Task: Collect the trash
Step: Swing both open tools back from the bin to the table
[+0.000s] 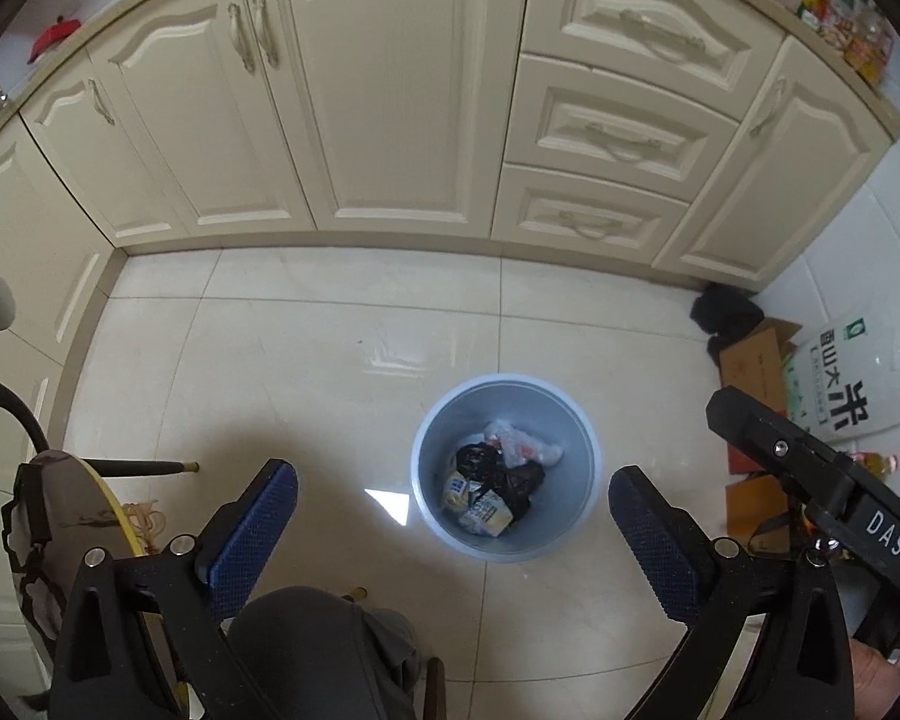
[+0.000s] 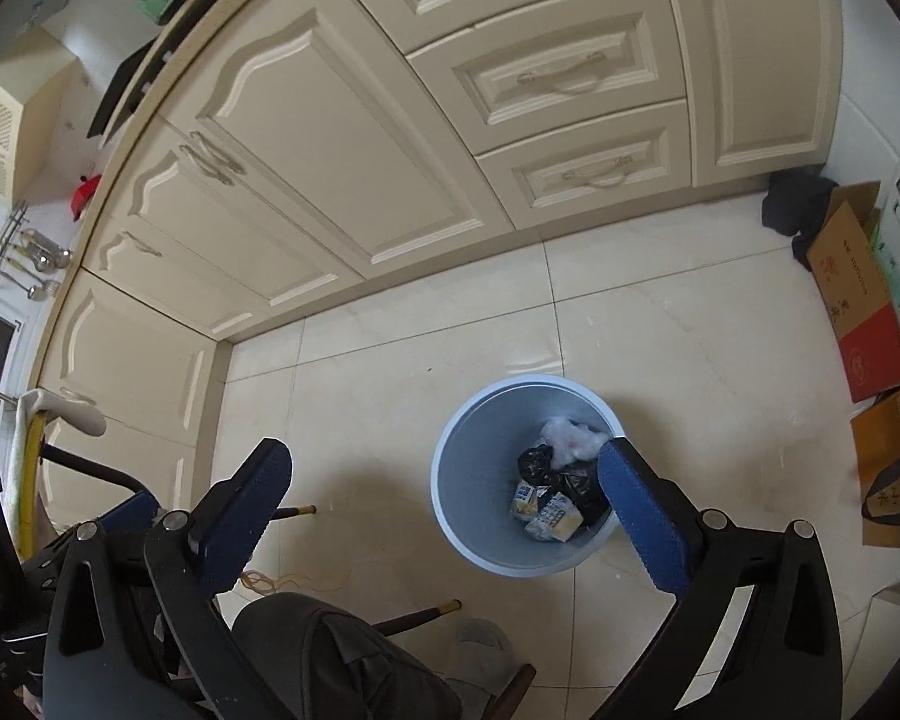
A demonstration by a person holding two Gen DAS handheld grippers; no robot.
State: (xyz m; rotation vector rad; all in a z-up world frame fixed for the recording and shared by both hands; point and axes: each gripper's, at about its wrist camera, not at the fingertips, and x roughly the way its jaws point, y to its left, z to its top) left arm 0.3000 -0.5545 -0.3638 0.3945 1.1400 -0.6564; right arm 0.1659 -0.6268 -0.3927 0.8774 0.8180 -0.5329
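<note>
Trash (image 1: 498,483) lies in the bin (image 1: 429,450) on the floor below both spread, empty grippers, left (image 1: 453,507) and right (image 2: 444,483); drop further pieces from directly above the rim.

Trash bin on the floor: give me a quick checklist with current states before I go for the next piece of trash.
1. Left tool empty: ok, open wide with nothing between its fingers.
2. Right tool empty: ok, open wide and holding nothing.
3. Bin upright on the tiles: ok.
4. Dropped trash inside the bin: ok, black bags, white plastic and small cartons lie at the bottom.
5. Room left in the bin: ok, the trash covers only the bottom.
6. Next piece of trash located: cannot tell; a tangle of rubber bands lies on the floor by the chair leg, but whether it is trash is unclear.
</note>
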